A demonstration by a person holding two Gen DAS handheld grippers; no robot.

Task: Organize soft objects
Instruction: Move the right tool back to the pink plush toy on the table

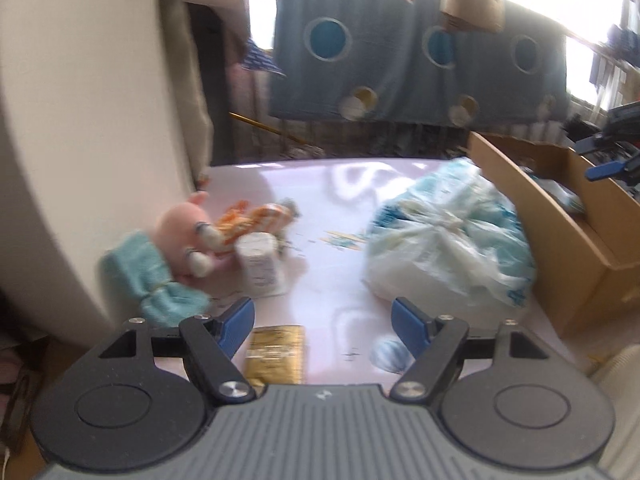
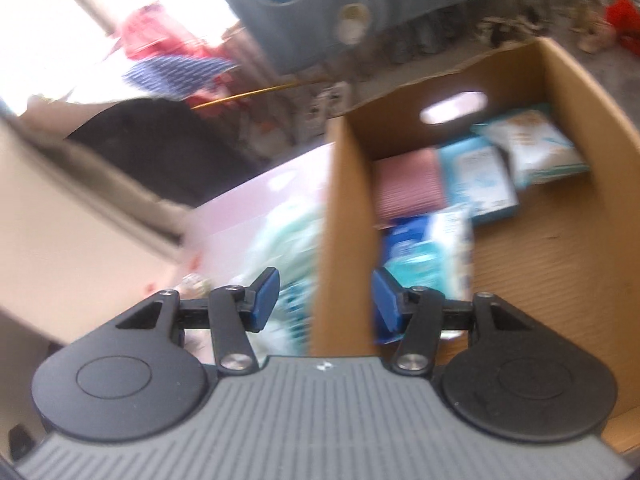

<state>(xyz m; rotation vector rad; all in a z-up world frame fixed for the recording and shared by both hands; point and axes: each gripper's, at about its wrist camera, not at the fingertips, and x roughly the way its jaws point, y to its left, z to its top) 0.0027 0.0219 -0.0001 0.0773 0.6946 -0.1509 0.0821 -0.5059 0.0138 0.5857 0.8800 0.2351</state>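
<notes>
Gaping wide, left gripper (image 1: pixel 324 320) hovering over gold foil packet (image 1: pixel 276 354) at lower centre | gaping empty, right gripper (image 2: pixel 325 300) straddling brown cardboard box (image 2: pixel 332 216) wall, mid-frame | lying mid-left, pink plush toy (image 1: pixel 180 228)

Strong daylight from windows behind, blown out to white at top right of left wrist view, top left of right wrist view. Glare patches on glossy pink table (image 1: pixel 320 184). Motion blur throughout, heavier in right wrist view; plastic bag (image 2: pixel 288 248) smeared, cardboard box (image 2: pixel 560 80) soft. Fisheye bending at edges. Soft, faint shadows
</notes>
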